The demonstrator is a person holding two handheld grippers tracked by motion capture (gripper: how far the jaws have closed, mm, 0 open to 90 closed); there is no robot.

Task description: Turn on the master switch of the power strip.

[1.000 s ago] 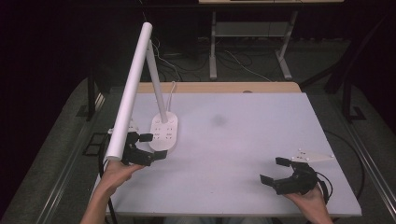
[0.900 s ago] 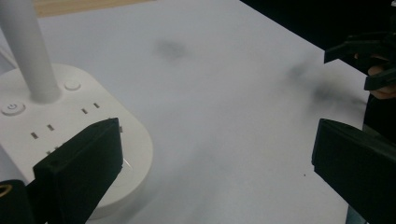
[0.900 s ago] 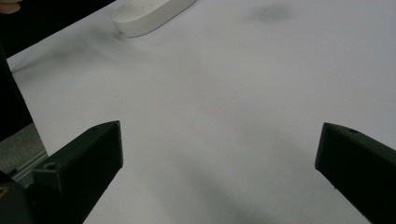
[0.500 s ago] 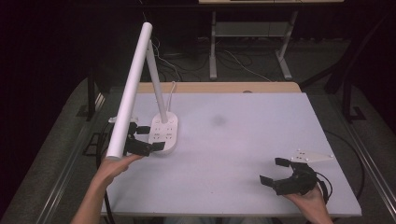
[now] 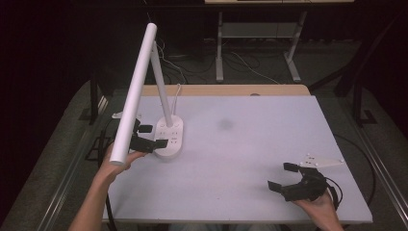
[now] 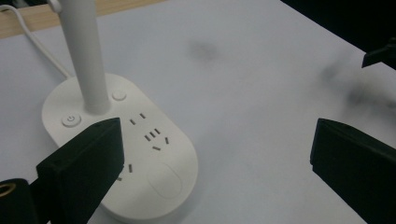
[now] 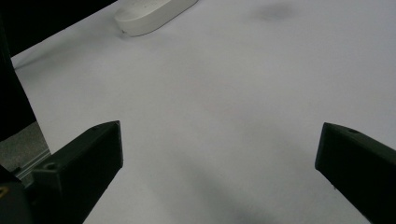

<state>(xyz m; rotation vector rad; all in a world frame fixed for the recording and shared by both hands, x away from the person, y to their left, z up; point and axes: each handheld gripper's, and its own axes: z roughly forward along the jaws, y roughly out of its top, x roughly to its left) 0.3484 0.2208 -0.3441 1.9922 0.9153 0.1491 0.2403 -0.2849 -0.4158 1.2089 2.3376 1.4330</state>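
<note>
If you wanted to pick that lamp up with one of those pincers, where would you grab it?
Probably the upright stem, low down just above the base, coming in level from the front with the left gripper. The stem is slim and round enough for open jaws; the base looks too wide and flat.

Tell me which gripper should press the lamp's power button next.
Left, probably. The left gripper is open right at the lamp base, with the power button beside its jaw. The right gripper sits open far across the table.
</note>
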